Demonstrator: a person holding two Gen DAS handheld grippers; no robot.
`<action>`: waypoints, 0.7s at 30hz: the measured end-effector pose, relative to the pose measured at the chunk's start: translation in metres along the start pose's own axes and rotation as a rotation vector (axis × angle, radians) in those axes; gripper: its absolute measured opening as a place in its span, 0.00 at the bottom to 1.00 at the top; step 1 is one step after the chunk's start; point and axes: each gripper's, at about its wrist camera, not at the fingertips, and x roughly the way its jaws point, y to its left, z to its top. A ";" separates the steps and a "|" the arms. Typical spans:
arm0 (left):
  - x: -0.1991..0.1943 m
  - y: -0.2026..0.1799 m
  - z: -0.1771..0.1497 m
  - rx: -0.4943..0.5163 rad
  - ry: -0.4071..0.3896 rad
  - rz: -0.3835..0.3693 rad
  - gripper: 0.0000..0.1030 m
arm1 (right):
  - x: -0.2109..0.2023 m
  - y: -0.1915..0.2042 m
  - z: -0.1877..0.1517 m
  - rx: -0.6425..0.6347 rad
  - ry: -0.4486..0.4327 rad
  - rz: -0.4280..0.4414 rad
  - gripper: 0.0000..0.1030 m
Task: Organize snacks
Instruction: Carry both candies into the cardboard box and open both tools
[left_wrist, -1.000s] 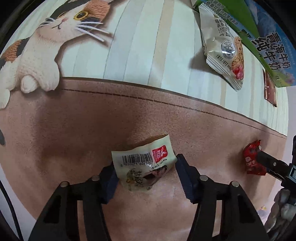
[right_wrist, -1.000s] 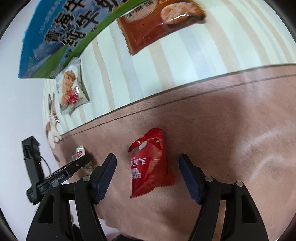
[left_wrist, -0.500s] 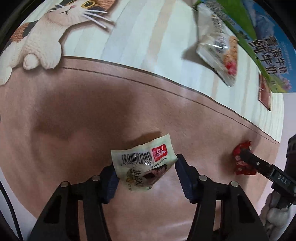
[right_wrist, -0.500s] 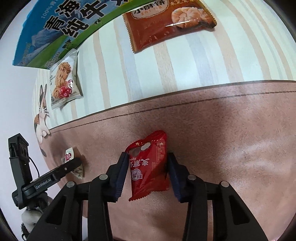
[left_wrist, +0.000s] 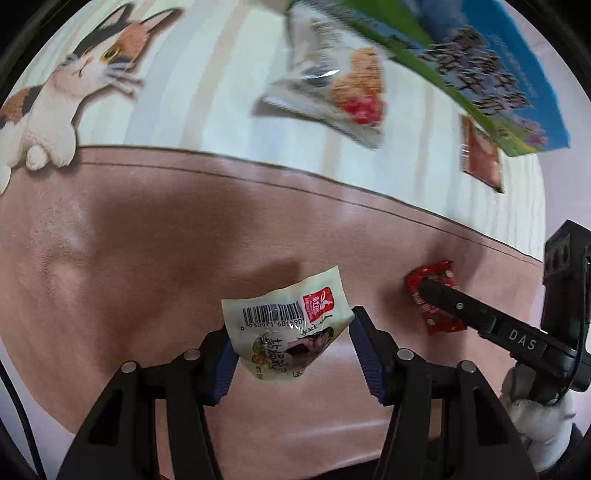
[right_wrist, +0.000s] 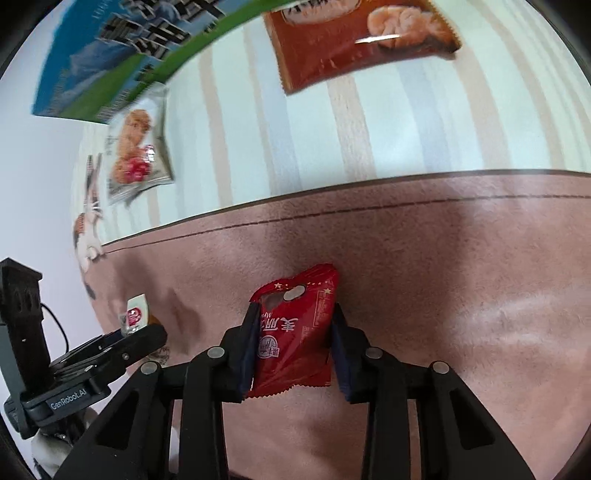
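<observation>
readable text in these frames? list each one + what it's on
"6 930071 601590", digits partly unsure: barcode on the cream snack packet in the left gripper.
"DAS": finger of the right gripper, seen from the left wrist.
"GenRobot.AI": body of the left gripper, seen from the right wrist.
Chinese print on the red snack packet, the blue-green milk carton, the brown snack bag and the cream packet's front: too blurred or distorted to transcribe.

Beyond the jaws lies a mat (left_wrist: 110, 236) of pink-brown plush and pale stripes, a calico cat (left_wrist: 70, 99) printed at its far-left edge.
</observation>
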 end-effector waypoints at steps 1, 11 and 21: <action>-0.004 0.000 0.000 0.007 -0.005 -0.006 0.53 | -0.005 -0.004 -0.001 0.012 -0.002 0.019 0.36; -0.090 -0.032 0.020 0.037 -0.120 -0.134 0.53 | -0.086 0.024 0.002 0.016 -0.111 0.204 0.36; -0.188 -0.120 0.108 0.147 -0.276 -0.183 0.53 | -0.214 0.064 0.078 -0.099 -0.354 0.217 0.36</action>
